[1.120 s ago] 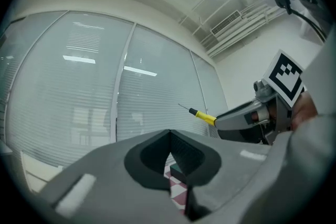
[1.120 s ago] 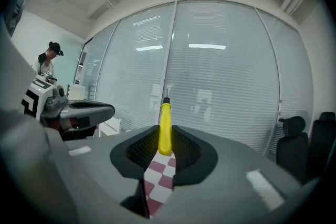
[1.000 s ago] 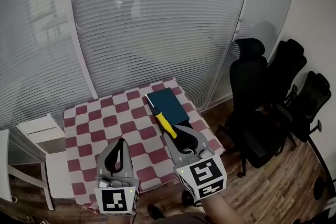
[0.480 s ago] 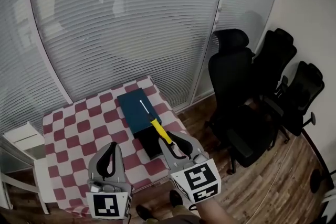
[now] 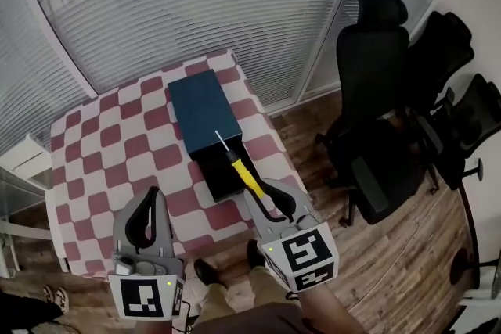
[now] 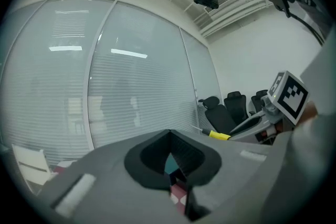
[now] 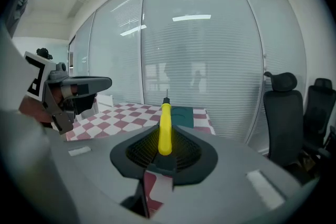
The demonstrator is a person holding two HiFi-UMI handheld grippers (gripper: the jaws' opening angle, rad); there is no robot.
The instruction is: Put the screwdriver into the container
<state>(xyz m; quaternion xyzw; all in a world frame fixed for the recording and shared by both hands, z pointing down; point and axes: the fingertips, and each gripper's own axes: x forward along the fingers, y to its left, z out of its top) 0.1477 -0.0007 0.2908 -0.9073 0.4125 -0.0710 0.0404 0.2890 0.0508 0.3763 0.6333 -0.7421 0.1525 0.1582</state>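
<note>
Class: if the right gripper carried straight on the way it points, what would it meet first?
Probably the teal container on the checked table. The right gripper aims its held screwdriver down at it, tip leading, though depth is unclear.

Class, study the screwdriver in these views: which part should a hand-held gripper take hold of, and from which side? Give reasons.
Grip the thick yellow handle of the screwdriver, coming from its butt end, in line with it. The handle gives the jaws width to clamp; the metal shaft is thin. The right hand-held gripper holds it so, tip pointing toward the container.
</note>
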